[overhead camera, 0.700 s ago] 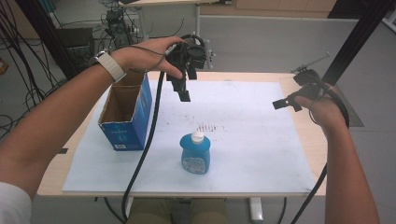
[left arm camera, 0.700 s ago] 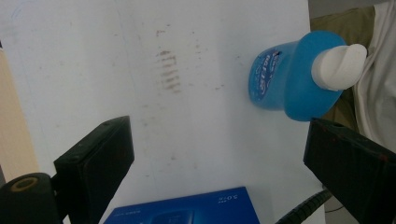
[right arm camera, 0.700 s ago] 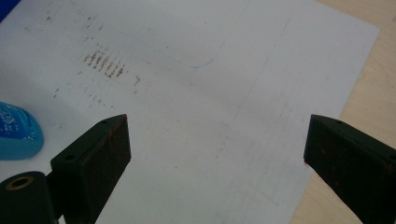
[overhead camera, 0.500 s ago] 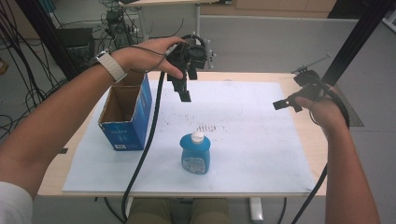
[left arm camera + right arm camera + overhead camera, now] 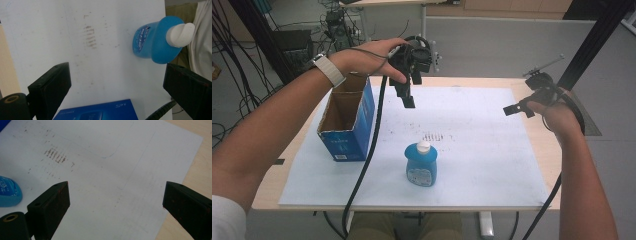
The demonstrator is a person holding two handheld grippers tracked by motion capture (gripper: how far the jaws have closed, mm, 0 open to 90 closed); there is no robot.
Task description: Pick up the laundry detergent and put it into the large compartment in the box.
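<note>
Nothing has moved: both grippers, left gripper (image 5: 408, 95) and right gripper (image 5: 517, 108), hover with jaws released, blue bottle (image 5: 421, 164) at lower centre.

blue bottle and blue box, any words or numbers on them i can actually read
Blue bottle: label print in the left gripper view too blurred to read.
Blue box: small white print on the side too small to read.
Box in the left gripper view: perhaps "5.0", unsure.
</note>
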